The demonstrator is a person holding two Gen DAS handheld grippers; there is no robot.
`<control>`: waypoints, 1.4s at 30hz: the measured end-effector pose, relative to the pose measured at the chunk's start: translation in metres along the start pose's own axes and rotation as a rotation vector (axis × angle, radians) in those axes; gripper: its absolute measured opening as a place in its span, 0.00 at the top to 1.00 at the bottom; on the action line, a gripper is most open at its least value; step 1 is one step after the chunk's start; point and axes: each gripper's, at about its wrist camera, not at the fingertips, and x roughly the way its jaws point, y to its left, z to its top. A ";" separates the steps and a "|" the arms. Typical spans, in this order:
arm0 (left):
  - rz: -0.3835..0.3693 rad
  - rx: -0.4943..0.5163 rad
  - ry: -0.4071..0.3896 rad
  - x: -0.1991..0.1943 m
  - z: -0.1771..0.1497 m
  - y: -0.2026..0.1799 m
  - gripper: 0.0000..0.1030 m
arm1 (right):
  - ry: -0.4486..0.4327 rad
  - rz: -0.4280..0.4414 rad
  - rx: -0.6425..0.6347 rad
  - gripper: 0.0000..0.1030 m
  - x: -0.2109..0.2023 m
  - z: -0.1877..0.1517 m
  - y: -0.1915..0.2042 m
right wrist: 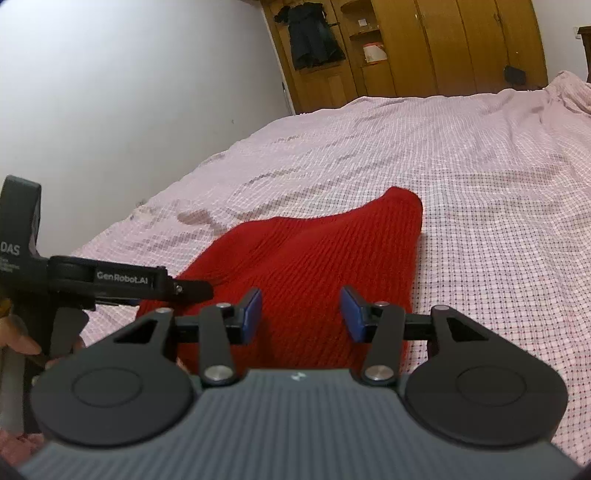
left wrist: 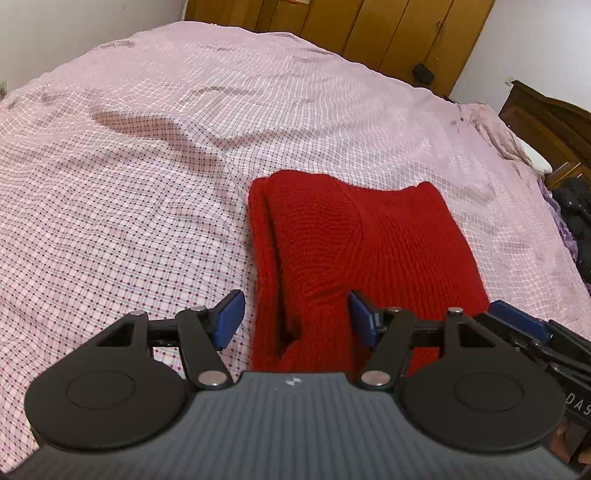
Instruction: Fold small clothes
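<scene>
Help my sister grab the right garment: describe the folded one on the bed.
Find the big bed under its pink checked sheet. Near its close edge lies a sweater, folded into a thick rectangle. It is bright red, chunky knit, the only garment on that sheet.

This is a bedroom in a home. In front of the grippers lies a wide bed with a pink checked cotton sheet [left wrist: 147, 155]; beyond it stands a tall yellow-brown wooden wardrobe [right wrist: 443, 44], where a dark coat [right wrist: 314, 33] hangs.
</scene>
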 end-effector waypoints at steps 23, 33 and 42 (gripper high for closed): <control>-0.063 -0.123 0.034 0.022 -0.002 0.023 0.23 | 0.026 0.040 0.377 0.19 0.005 -0.005 -0.086; -0.150 -0.211 0.083 0.036 -0.001 0.035 0.22 | 0.167 0.327 0.673 0.18 0.057 -0.037 -0.134; -0.346 -0.379 0.135 0.056 -0.007 0.054 0.34 | 0.153 0.358 0.664 0.28 0.069 -0.030 -0.119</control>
